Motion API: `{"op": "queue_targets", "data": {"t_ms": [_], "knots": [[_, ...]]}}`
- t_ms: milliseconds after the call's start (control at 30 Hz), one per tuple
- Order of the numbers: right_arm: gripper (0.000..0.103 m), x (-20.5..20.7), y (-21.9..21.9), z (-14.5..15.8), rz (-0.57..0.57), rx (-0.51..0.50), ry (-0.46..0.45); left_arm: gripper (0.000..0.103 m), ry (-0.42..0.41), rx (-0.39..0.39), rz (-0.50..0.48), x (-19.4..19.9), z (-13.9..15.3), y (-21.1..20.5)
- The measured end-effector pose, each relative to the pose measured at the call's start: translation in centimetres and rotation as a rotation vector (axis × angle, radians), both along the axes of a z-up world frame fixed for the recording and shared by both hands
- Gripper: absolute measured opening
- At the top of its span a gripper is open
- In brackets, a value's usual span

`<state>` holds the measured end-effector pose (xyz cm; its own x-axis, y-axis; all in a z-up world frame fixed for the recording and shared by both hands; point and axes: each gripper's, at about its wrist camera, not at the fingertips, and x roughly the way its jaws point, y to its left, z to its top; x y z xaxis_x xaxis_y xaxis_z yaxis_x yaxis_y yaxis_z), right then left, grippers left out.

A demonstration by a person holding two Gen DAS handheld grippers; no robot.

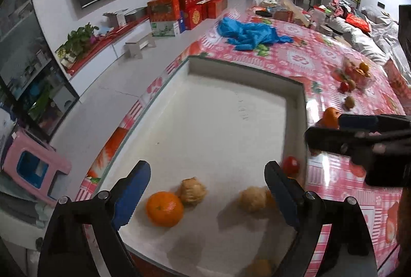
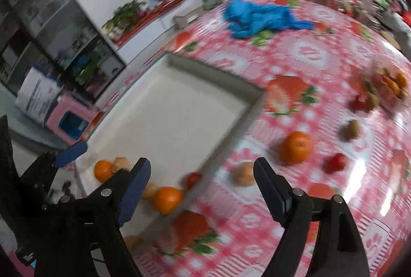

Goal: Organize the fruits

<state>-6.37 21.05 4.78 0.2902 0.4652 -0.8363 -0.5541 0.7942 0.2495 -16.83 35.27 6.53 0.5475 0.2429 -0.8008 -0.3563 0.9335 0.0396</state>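
Left wrist view: the left gripper (image 1: 206,189) has its jaws apart, empty, above the white tray (image 1: 295,107), which holds an orange (image 1: 164,209) and husked fruits. Right wrist view: the right gripper (image 2: 201,185) has its jaws apart, empty, over the tray's edge; another orange (image 2: 296,147) lies on the worktop (image 2: 308,58) beyond.

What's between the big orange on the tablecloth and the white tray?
In the right wrist view, a pale papery fruit sits between the orange and the tray.

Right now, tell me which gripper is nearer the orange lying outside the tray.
Right. The right gripper hangs over the tablecloth just short of the orange; the left gripper is over the tray.
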Motion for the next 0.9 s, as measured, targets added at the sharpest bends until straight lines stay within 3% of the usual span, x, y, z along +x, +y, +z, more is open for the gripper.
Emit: {"op": "queue_targets", "data": {"t_ms": [267,433,567,700,800,900], "knots": [[0.092,1.8,-8.2,-1.6,-0.186,-0.046,0.009,0.091,-0.007,-0.004,-0.109,1.6,0.9,-4.7],[0.092,1.8,-12.5,-3.6,-0.267,-0.143,-0.006,0.091,0.013,-0.014,-0.185,2.5,0.7,-8.2],[0.092,1.1,-15.2,-5.0,-0.309,-0.23,-0.044,0.091,0.038,-0.074,-0.246,3.2,-0.3,-11.1],[0.092,0.2,-17.1,-6.2,-0.325,-0.31,-0.094,0.091,0.075,-0.093,-0.252,4.0,-1.9,-13.4],[0.103,-0.6,-18.4,-6.5,-0.344,-0.296,-0.118,0.091,0.107,-0.108,-0.228,4.6,-3.2,-14.1],[0.103,-1.3,-19.1,-6.6,-0.355,-0.261,-0.149,0.091,0.132,-0.134,-0.189,5.3,-4.3,-14.1]]}}
